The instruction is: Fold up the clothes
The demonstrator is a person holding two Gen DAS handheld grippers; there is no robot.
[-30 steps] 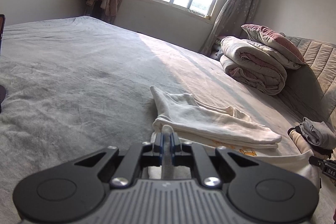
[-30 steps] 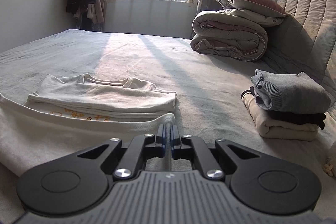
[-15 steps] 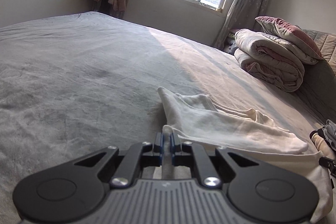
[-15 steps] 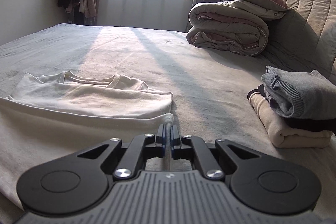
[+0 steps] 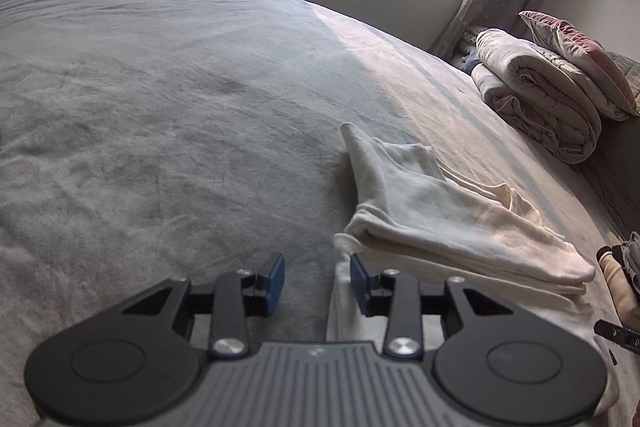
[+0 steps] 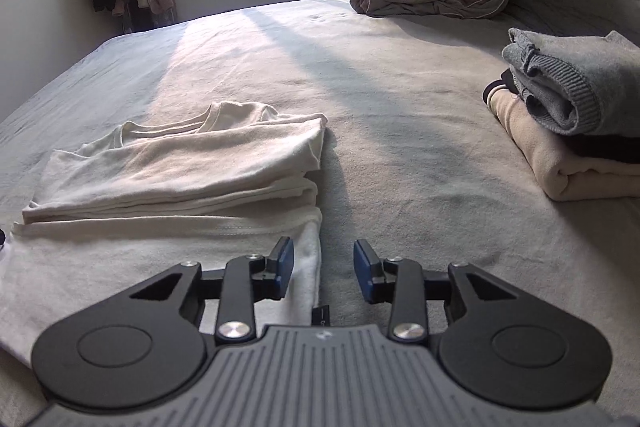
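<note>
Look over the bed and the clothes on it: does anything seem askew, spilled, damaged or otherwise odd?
Only one small thing: the cream shirt is folded unevenly, with one corner poking out past the fold towards the far side of the bed. The stack of folded clothes sits tidy, and nothing looks spilled or damaged.
</note>
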